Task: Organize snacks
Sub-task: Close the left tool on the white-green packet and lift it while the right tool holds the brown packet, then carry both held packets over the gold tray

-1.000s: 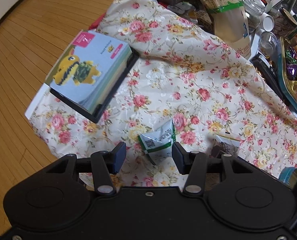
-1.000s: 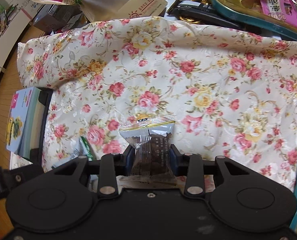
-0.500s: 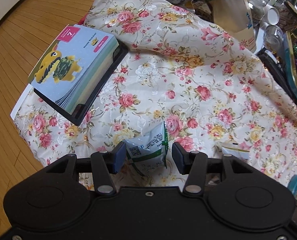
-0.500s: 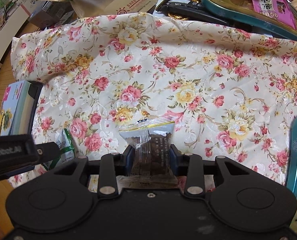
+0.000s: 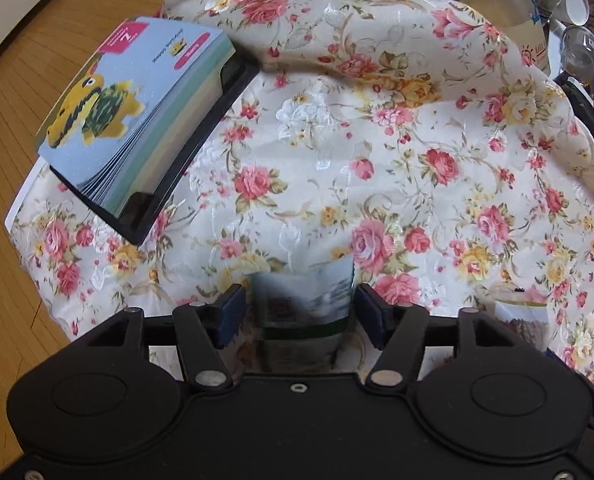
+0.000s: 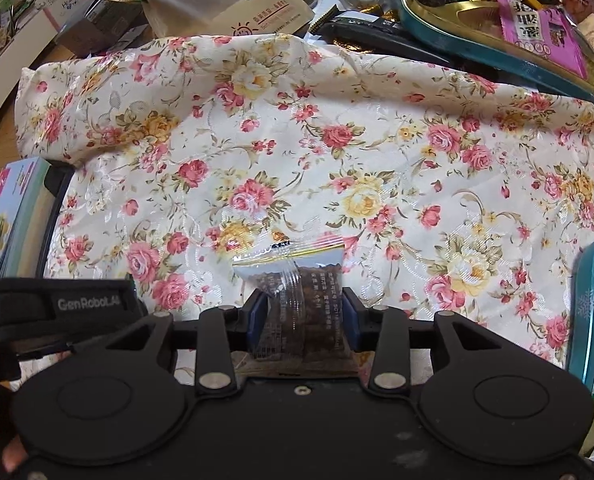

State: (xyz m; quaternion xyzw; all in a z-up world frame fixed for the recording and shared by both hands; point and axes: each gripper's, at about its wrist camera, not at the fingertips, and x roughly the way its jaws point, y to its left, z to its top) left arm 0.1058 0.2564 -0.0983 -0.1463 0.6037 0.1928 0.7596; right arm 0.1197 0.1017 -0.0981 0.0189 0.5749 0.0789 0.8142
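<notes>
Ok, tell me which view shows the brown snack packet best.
Right wrist view: the brown snack packet sits centred and sharp between the right gripper pads. In the left wrist view only its top peeks out at the lower right, behind the gripper body.

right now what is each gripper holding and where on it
The right gripper pinches the brown snack packet across its middle, jaws opening. The left gripper, jaws opening, straddles the green-and-white packet without gripping it.

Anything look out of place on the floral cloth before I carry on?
Yes: the stack of cards in its black tray overhangs the table's left edge above the wood floor. The floral cloth is rumpled along its far edge.
</notes>
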